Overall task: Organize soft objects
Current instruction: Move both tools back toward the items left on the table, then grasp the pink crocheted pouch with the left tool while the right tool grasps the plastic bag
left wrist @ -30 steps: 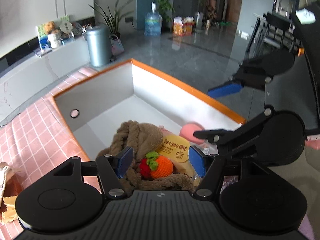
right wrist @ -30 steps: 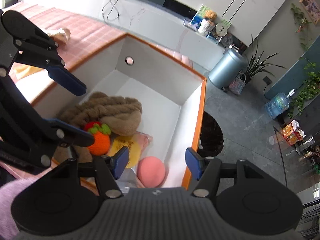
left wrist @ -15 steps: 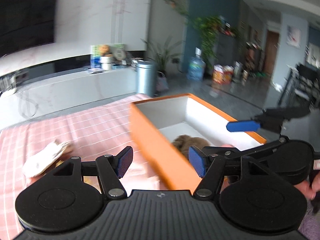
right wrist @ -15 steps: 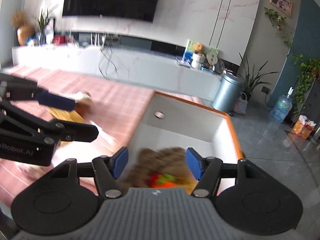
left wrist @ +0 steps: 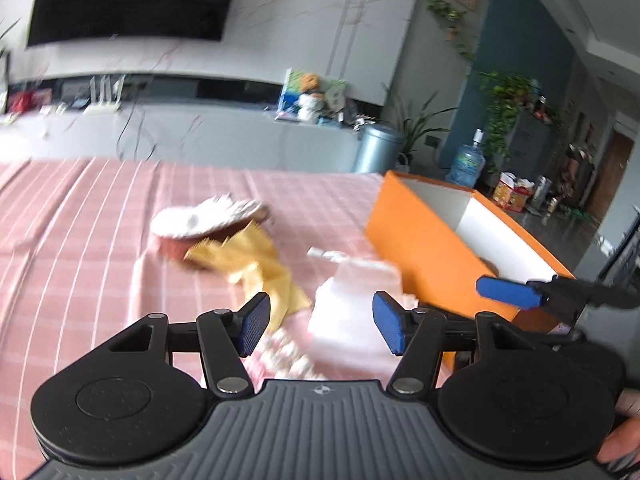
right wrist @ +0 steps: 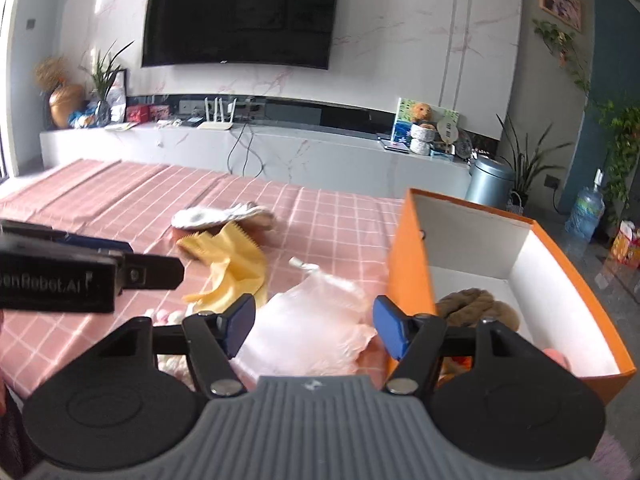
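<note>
An orange box (right wrist: 412, 264) with white inside stands on the right of the pink checked cloth (right wrist: 120, 200); it also shows in the left wrist view (left wrist: 420, 240). A brown knitted piece (right wrist: 476, 304) lies inside it. On the cloth lie a clear plastic bag (right wrist: 316, 320) (left wrist: 352, 304), a yellow cloth (right wrist: 236, 264) (left wrist: 256, 260), a white and brown soft item (right wrist: 220, 216) (left wrist: 204, 220) and small pink and white bits (left wrist: 284, 354). My left gripper (left wrist: 322, 326) is open and empty above the bag. My right gripper (right wrist: 314, 326) is open and empty above the bag too.
A white media bench (right wrist: 280, 152) with a TV (right wrist: 240, 12) above it runs behind the table. A grey bin (right wrist: 490, 182) and plants stand at the right. The left gripper's arm (right wrist: 80, 276) crosses the right wrist view at the left.
Both grippers have pulled back out of the box and swung left, from over the box's contents to over the loose items on the cloth. Both stayed open and empty.
</note>
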The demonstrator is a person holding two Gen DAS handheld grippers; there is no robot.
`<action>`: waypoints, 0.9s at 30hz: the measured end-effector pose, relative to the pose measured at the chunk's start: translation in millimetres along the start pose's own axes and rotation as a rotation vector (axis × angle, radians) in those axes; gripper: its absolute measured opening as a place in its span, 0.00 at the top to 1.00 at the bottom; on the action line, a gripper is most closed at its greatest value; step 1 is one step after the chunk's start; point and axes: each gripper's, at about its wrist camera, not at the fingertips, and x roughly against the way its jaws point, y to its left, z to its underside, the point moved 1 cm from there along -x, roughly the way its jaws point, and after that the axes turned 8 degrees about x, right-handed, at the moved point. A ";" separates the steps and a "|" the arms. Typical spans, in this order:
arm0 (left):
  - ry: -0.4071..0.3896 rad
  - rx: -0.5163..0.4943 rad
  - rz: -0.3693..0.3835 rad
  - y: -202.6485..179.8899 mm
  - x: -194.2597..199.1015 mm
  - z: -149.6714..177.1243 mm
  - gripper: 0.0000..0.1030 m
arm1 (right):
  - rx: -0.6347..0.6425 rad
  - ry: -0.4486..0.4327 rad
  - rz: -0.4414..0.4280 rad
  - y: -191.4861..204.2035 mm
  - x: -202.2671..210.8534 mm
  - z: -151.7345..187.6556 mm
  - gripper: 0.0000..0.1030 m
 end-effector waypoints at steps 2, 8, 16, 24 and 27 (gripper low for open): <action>0.023 0.056 -0.010 16.5 1.6 7.7 0.33 | 0.039 0.004 -0.001 15.8 -1.8 8.6 0.39; 0.104 0.116 -0.068 45.0 -4.5 31.9 0.31 | 0.126 0.037 0.001 39.8 -12.2 30.7 0.56; 0.100 0.045 -0.105 38.2 -12.3 51.1 0.16 | 0.111 0.118 -0.041 38.1 -32.3 42.6 0.58; 0.104 0.002 -0.157 50.9 -34.3 46.5 0.12 | 0.077 0.161 -0.047 36.0 -56.4 46.2 0.55; 0.124 0.016 -0.143 53.6 -42.0 47.9 0.12 | 0.067 0.170 -0.051 36.0 -63.0 46.8 0.55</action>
